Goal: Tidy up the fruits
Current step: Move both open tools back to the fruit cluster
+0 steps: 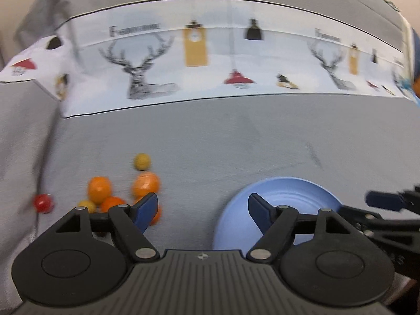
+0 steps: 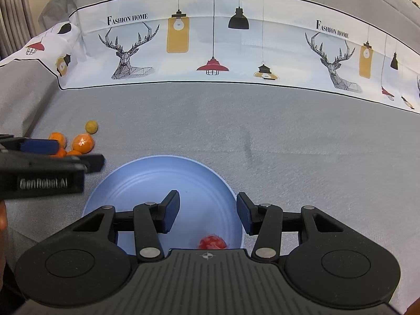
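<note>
A light blue plate [image 2: 157,178] lies on the grey cloth, with a red fruit [image 2: 212,242] in its near part. My right gripper [image 2: 208,211] hangs over the plate, open, its pads clear of the red fruit below them. Left of the plate sits a cluster of oranges [image 1: 99,189], two small yellow fruits [image 1: 142,161] and one small red fruit [image 1: 42,202]. My left gripper [image 1: 203,210] is open and holds nothing, between the cluster and the plate [image 1: 288,191]. Its left finger covers part of an orange. The view is blurred.
A grey tablecloth [image 2: 288,144] covers the table, with a white printed band of deer and lamps [image 2: 210,39] across the back. The cloth folds down at the left edge [image 1: 31,144]. The right gripper's fingers [image 1: 383,200] reach in beside the plate.
</note>
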